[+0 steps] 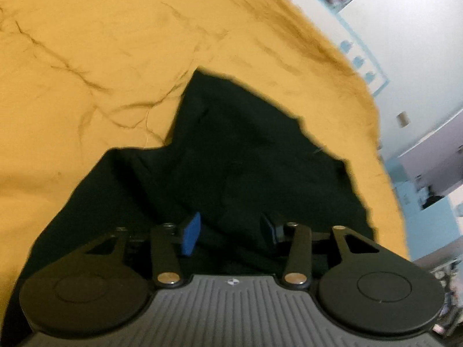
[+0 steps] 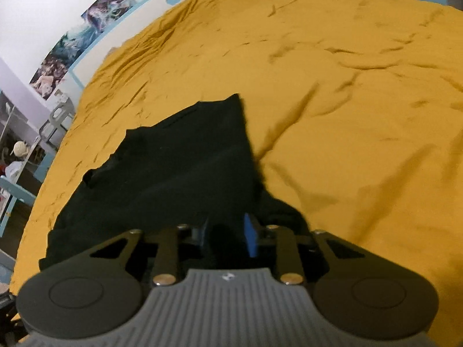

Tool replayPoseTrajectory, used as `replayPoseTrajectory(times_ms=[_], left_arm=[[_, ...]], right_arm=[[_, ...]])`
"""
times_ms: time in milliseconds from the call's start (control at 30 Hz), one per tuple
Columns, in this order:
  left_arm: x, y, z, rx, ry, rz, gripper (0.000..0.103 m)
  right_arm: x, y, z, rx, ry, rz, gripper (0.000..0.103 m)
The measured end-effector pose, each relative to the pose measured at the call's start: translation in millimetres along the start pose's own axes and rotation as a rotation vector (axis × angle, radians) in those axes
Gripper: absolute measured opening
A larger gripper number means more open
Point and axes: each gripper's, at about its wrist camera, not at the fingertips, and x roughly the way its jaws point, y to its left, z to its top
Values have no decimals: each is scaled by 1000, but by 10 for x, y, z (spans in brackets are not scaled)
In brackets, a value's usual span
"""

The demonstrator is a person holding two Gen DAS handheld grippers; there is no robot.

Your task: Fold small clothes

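A black garment [image 1: 231,159] lies spread on a mustard-yellow bedsheet [image 1: 86,43], filling the lower middle of both views. The left gripper [image 1: 228,234] has its blue pads [image 1: 191,234] apart with dark cloth bunched between them. The right gripper [image 2: 228,235] looks narrower, also with cloth between its pads [image 2: 250,235]; whether either one actually pinches the cloth I cannot tell. Posters [image 2: 86,29] hang on the wall at upper left of the right view.

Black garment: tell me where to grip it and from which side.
Grip the black garment at its near hem, one corner per gripper, coming in low from the near side. That edge lies closest under both the left gripper and right gripper, while the far end tapers across the yellow sheet.
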Motion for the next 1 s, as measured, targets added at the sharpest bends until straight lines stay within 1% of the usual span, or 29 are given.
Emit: replayPoseTrajectory(times_ms=[33,67,100,167,200,267,300,333,367,433,500,567,600,633,700,733,833,900,1000], left_arm=[[-171,-60,-21,24,-23,-24,56],[-373,-116,-65,51,-41,-48,59],[-552,-140,-126,75,-52,-71,60],[-911,-169,-248,123,-60,-122,60],[-1093,-165,-330,144,-59,-150,60],[-1472,-116,-522,182,-51,-214,62],[-1647,-88,-614,199,-48,-246,64],[-1781,-60,-687,211,-48,-267,67],[-1966,19,-791,225,-51,-284,67],[-2211,158,-942,245,-59,-277,67],[-2410,375,-1092,245,-55,-257,67],[-2532,609,-1238,204,-40,-243,67],[-2564,732,-1305,186,-32,-243,67],[-2600,830,-1371,178,-37,-233,67],[-2606,979,-1486,202,-70,-213,66],[-2619,1049,-1539,198,-73,-223,66],[-2540,1228,-1641,146,-50,-284,66],[-2505,1306,-1676,133,-43,-288,66],[-2390,1401,-1677,93,-3,-298,66]], right_arm=[[-176,-26,11,23,-19,15,27],[-385,-80,-16,37,-55,37,37],[-627,-115,-56,42,-96,69,42],[-1098,-185,-182,13,-139,123,42],[-1323,-202,-245,-22,-157,144,42],[-1817,-245,-418,-129,-181,172,42],[-2022,-240,-482,-181,-185,189,45],[-2257,-275,-581,-240,-180,214,48],[-2366,-264,-636,-275,-167,233,51],[-2652,-403,-825,-333,-108,280,53],[-2850,-587,-1013,-340,-34,320,53],[-2943,-793,-1214,-325,44,352,53],[-2974,-897,-1316,-317,59,351,53],[-2953,-994,-1411,-304,72,339,53],[-2900,-1184,-1582,-262,101,327,53],[-2862,-1263,-1658,-236,111,323,53],[-2729,-1392,-1809,-172,127,334,53],[-2701,-1407,-1880,-156,127,359,53],[-2601,-1377,-1894,-142,142,372,53]])
